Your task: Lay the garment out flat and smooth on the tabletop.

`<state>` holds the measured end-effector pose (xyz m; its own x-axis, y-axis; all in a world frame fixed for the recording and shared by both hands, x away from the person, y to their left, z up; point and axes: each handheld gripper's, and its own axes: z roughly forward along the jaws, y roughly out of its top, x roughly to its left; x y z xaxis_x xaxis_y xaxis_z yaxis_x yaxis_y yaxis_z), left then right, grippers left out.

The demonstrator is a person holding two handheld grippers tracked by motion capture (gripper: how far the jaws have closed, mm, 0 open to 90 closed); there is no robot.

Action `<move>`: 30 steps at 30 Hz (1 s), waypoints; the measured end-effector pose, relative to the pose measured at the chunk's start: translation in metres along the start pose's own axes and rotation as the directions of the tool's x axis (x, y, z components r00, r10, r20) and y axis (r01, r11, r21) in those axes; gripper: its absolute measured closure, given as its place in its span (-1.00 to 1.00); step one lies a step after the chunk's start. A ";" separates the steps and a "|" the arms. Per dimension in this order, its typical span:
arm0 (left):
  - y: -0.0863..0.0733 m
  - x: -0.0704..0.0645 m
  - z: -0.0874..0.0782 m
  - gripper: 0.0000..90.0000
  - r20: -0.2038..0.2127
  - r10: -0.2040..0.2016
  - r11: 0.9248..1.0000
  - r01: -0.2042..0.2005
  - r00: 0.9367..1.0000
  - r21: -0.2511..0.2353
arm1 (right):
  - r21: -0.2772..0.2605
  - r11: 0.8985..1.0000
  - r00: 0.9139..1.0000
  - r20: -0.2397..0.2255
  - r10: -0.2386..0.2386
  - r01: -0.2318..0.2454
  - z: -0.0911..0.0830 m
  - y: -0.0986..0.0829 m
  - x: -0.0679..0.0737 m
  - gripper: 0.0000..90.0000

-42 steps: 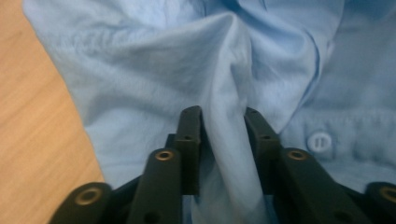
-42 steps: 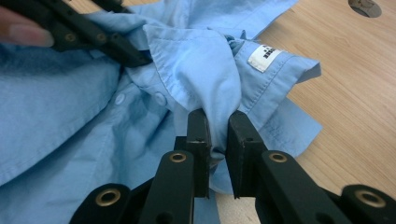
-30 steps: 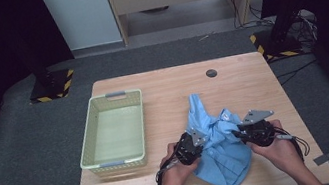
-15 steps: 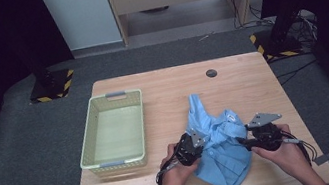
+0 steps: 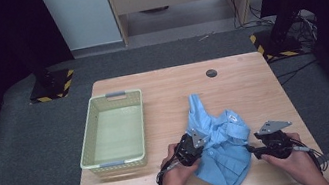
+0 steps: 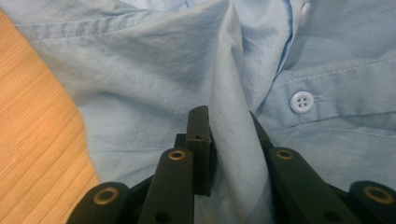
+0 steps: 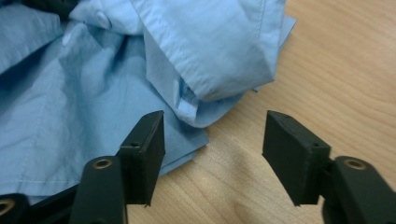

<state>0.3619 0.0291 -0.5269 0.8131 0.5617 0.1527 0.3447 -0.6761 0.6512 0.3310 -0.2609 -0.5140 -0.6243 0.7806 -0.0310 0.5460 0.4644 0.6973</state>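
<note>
A crumpled light blue shirt (image 5: 220,149) lies on the near half of the wooden surface (image 5: 247,83), right of centre, with one narrow part reaching toward the far side and its collar area bunched near the middle. The left tool (image 5: 192,144) sits at the shirt's left edge, held by the person's left hand (image 5: 178,171). In the left gripper view this tool (image 6: 229,140) is clenched on a raised fold of the shirt (image 6: 154,70), the cloth pinched upright between its jaws, with a white button (image 6: 302,101) on the placket just to the right of the fold. The right tool (image 5: 258,150) rests on the surface just beside the shirt's right edge, held in the right hand (image 5: 296,161). In the right gripper view this tool (image 7: 212,140) is released, its jaws spread wide over bare wood, the left jaw over the shirt's hem and a folded cuff or sleeve end (image 7: 205,60) just beyond the gap, not gripped. A pale green basket (image 5: 91,145) stands on the left part of the surface, well apart from the shirt. A small dark round object (image 5: 211,73) lies near the far edge.
</note>
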 end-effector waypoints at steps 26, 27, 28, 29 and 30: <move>0.001 -0.007 0.001 0.66 0.005 -0.012 1.000 0.012 1.000 -0.026 | -0.053 0.995 0.996 0.003 -0.086 0.086 0.001 0.029 0.015 0.97; 0.002 -0.007 0.000 0.65 0.005 -0.010 1.000 0.010 1.000 -0.028 | -0.050 0.995 0.996 0.010 -0.089 0.089 -0.001 0.031 0.014 0.97; 0.002 -0.007 -0.001 0.65 0.004 -0.007 0.999 0.007 1.000 -0.033 | -0.048 0.995 0.996 0.014 -0.090 0.091 -0.003 0.032 0.014 0.97; 0.003 -0.007 -0.003 0.65 0.002 -0.011 0.999 0.011 1.000 -0.043 | -0.051 0.994 0.996 0.020 -0.092 0.092 -0.005 0.033 0.013 0.97; 0.004 -0.006 -0.005 0.65 0.001 -0.016 0.999 0.016 1.000 -0.052 | -0.052 0.994 0.995 0.027 -0.092 0.093 -0.007 0.035 0.012 0.97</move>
<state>0.3561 0.0255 -0.5213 0.8077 0.5724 0.1416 0.3332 -0.6411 0.6914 0.3391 -0.2385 -0.4848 -0.6567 0.7454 -0.1141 0.4555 0.5127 0.7278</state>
